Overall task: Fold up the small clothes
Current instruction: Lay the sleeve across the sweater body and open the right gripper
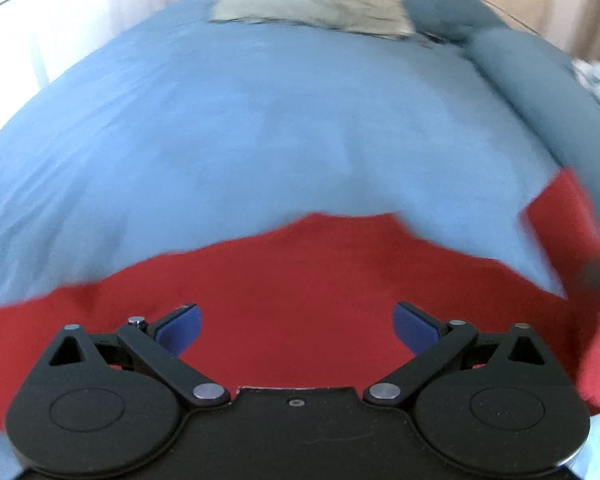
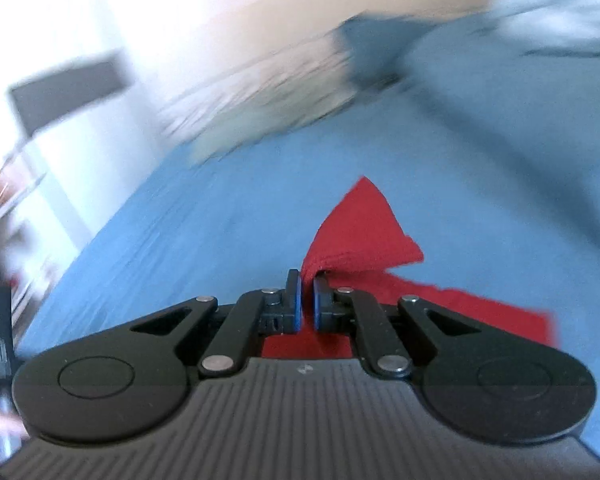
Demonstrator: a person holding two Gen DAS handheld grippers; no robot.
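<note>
A red garment [image 1: 284, 280] lies spread on the blue bedsheet [image 1: 260, 120]. My left gripper [image 1: 296, 326] is open, its blue pads [image 1: 182, 326] wide apart just above the red cloth, holding nothing. In the left wrist view a part of the garment [image 1: 568, 220] is lifted at the right edge. My right gripper [image 2: 307, 300] is shut on a corner of the red garment [image 2: 360, 232], which stands up in a peak from between the pads; the rest trails to the right [image 2: 480, 312]. The right wrist view is blurred by motion.
A grey-beige pillow [image 1: 308, 8] and dark teal pillows [image 1: 540, 80] lie at the far end of the bed. A bright wall and a dark framed panel [image 2: 68, 88] show at the left in the right wrist view.
</note>
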